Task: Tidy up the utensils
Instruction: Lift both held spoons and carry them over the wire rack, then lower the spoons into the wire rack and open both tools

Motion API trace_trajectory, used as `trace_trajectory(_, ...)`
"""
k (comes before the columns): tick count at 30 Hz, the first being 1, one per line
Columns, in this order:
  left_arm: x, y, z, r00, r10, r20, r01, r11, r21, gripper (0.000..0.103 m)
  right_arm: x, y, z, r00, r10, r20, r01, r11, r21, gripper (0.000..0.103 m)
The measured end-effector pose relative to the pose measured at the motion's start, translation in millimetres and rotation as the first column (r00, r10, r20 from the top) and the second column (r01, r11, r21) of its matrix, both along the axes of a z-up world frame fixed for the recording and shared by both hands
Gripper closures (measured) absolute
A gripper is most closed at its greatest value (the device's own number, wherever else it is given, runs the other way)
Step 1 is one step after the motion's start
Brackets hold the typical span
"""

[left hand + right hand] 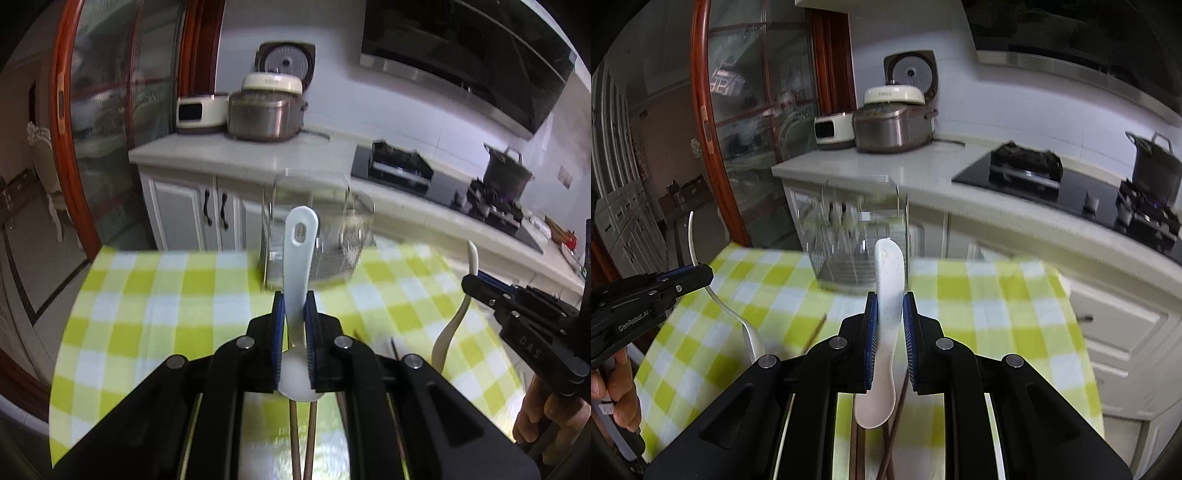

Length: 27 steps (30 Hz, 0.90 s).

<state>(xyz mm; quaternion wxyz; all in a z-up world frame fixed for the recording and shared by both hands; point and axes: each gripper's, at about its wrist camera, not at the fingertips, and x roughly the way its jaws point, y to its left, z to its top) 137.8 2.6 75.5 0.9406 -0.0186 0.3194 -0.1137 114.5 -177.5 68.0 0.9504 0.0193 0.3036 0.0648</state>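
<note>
While the kitchen counter runs along the back with its cookers and stove, the table under its green-and-white checked cloth fills the foreground and serves as the landmark for everything else. At the cloth's far edge, roughly centred, stands a clear utensil holder with a slotted base — blurred in both views, so what is in it cannot be told. Wooden chopsticks lie on the cloth at its near side, showing beneath both grippers.

Above the near half of the cloth, the left gripper has its blue pads pressed against the handle of a white spoon with a slotted handle; the handle tip points toward the holder, the bowl hangs back under the fingers, clear of the cloth. From the right wrist view the same spoon shows edge-on at the cloth's left side.

Over the cloth's right side, the right gripper is likewise nearly closed — its pads clamp a white speckled spoon by the handle, the bowl drooping below the fingers and the handle end aimed at the holder. A hand grips that tool's body at the cloth's right edge.
</note>
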Motion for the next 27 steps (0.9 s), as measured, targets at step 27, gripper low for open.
trace_trajectory(27,193,-33,43,0.983,0.082,0.167,-0.069,0.994,-0.082,0.093,201,19,41,0.990,0.028,0.135,-0.031,0.999,0.024,0.087)
